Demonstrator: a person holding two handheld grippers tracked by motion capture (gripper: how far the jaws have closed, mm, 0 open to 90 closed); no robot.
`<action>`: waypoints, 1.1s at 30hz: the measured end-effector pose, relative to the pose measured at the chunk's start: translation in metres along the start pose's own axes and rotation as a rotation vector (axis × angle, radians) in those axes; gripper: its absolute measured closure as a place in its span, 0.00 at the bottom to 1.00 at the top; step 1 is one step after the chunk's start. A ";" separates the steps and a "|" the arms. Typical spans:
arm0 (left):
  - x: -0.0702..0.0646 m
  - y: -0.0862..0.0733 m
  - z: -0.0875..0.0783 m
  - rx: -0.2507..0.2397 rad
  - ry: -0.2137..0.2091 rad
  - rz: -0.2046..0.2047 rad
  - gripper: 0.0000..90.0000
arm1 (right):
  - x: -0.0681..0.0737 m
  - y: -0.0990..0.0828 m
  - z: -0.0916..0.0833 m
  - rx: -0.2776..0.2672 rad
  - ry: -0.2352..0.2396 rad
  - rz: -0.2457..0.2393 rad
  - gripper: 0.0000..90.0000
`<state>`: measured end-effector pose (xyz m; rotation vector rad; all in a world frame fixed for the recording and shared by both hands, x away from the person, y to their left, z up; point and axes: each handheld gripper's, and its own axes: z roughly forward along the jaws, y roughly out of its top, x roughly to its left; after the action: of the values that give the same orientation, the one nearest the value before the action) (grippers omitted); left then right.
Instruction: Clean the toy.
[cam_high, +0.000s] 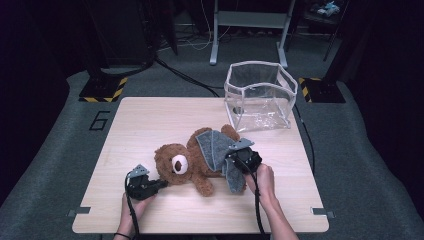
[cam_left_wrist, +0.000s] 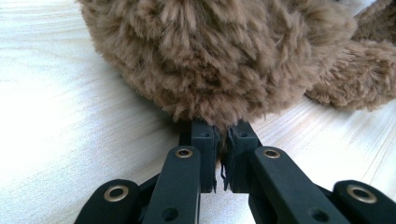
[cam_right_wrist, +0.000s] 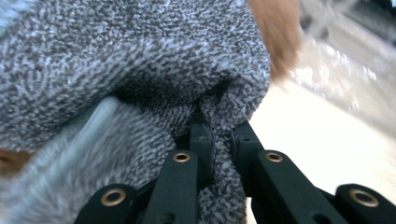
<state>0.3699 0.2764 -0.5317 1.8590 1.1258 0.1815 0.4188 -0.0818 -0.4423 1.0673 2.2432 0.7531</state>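
Bear (cam_high: 187, 162) lies across the table's (cam_high: 145, 120) middle, toward my near edge, and blocks any straight pass between my two hands. Grey cloth (cam_high: 212, 147) is draped over its body on my right. Clear bag (cam_high: 260, 95) stands open at the far right corner, near the bear's feet, with a narrow gap between. Far left corner and whole left half are bare wood, wide room. The near edge strip is free except where my forearms come in.

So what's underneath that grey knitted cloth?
The grey cloth lies over the brown teddy bear, hiding its belly; head, arm and a foot stick out. The right gripper pinches the cloth's edge.
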 end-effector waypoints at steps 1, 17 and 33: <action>0.000 0.000 0.000 -0.001 -0.001 -0.001 0.94 | -0.003 -0.004 0.001 0.010 -0.011 0.004 0.92; -0.001 0.000 0.000 -0.001 0.012 -0.003 0.94 | 0.073 0.036 -0.061 -0.291 0.164 -0.124 0.92; 0.000 0.000 0.001 -0.003 0.019 -0.027 0.94 | 0.154 0.030 0.002 -0.138 0.231 -0.317 0.92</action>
<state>0.3704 0.2754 -0.5319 1.8422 1.1623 0.1860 0.3524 0.0590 -0.4585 0.5634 2.4316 0.9123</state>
